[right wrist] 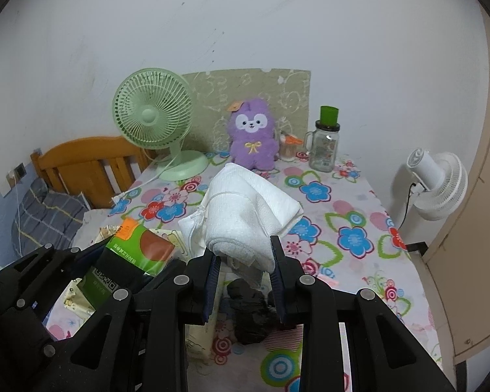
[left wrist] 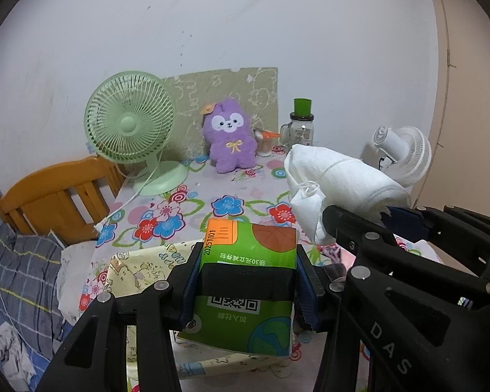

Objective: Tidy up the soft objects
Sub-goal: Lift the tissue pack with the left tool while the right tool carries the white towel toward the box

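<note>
my left gripper clamps the green tissue pack at 6 o'clock, my right gripper pinches the white towel roll by its end, so i judge its loose folds could slip free.

Floral-clothed table bears green fan, purple plush, jar.

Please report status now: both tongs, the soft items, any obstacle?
Left tongs shut on green tissue pack. Right tongs shut on white towel roll. Both held above floral table. No obstacle seen.
</note>
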Available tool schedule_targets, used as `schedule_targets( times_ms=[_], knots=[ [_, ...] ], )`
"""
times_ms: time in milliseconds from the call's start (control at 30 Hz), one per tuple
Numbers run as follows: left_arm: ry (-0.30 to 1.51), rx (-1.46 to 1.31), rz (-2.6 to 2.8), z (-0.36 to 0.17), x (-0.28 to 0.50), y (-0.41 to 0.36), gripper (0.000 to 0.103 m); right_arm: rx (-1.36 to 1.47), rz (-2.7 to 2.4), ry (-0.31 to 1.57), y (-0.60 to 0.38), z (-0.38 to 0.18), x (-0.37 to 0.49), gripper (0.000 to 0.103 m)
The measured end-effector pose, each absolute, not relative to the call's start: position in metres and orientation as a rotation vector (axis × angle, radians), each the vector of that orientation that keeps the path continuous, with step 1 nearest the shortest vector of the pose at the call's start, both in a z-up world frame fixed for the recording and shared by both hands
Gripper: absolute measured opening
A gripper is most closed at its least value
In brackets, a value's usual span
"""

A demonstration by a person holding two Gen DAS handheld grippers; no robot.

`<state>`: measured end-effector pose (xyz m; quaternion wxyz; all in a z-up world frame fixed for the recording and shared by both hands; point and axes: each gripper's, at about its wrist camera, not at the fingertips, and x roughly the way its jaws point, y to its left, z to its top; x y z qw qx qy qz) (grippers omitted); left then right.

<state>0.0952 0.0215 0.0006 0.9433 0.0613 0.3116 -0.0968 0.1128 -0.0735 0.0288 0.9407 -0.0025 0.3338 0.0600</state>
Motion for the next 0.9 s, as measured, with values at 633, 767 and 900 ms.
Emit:
schedule_targets(
  times_ms=[633,767,900],
  knots=[
    [0.719,0.098,-0.142,-0.033,0.133,0.062,0.055,-0.033,0.180,0.742,-0.029,0.001,0.142,0.031],
    [0.759,0.074,-0.133,-0.041,0.141,0.069,0.060,-0.039,0.194,0.754,-0.023,-0.005,0.146,0.032],
    [0.803,0.055,-0.116,-0.049,0.147,0.075,0.069,-0.043,0.197,0.764,-0.019,-0.011,0.151,0.031]
  ],
)
